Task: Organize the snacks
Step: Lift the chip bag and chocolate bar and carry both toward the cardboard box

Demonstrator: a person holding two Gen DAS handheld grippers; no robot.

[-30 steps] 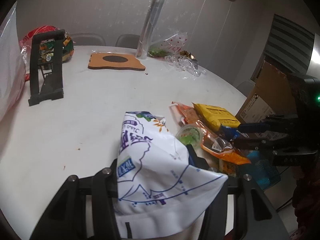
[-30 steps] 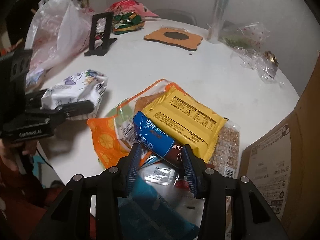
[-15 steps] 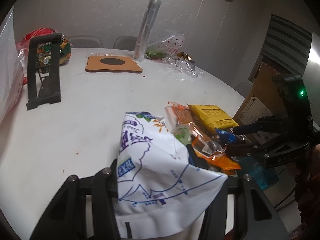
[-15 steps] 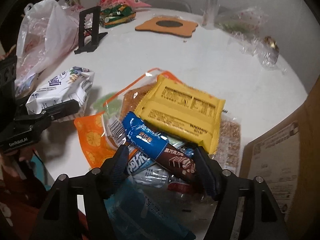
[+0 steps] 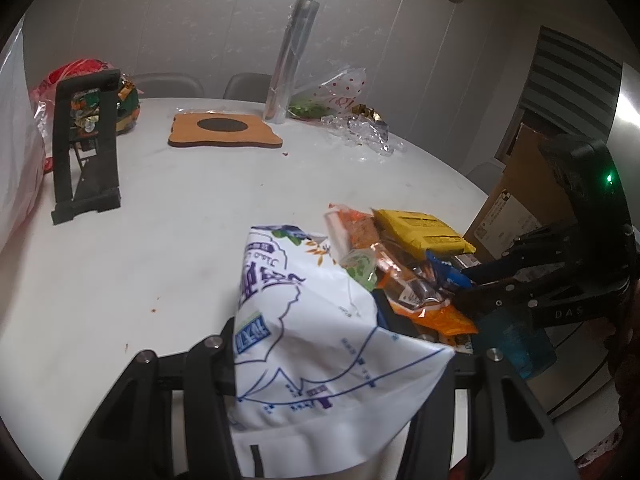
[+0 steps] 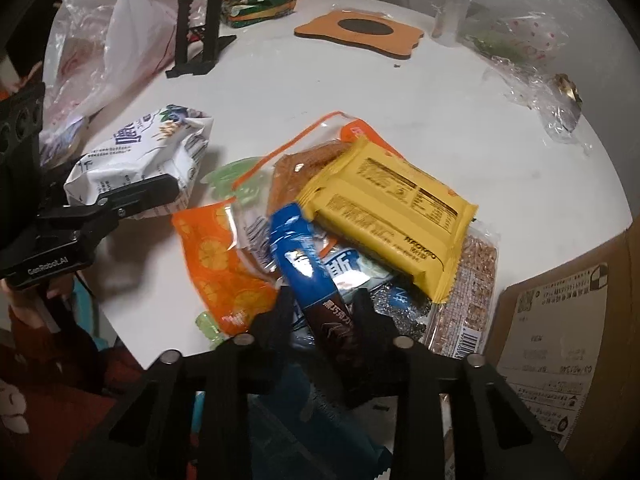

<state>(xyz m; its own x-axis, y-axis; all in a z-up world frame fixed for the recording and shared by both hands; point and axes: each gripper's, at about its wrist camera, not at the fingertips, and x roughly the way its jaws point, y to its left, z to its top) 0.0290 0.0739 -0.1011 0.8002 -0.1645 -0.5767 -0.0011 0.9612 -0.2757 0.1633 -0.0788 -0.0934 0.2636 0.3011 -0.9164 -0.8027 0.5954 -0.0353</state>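
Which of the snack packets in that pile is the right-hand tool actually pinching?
The long blue bar packet with the dark brown end. It sits between the right tool's fingers, while the yellow packet and the orange pouch just lie in the pile.

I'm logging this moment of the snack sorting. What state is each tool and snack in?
left tool: shut on the white snack bag.
white snack bag: crumpled, gripped, off the table.
right tool: shut on the blue snack bar.
blue snack bar: sealed, gripped at its dark end.
yellow packet: sealed, lying on top of the pile.
orange zip bag: lying flat under the others.
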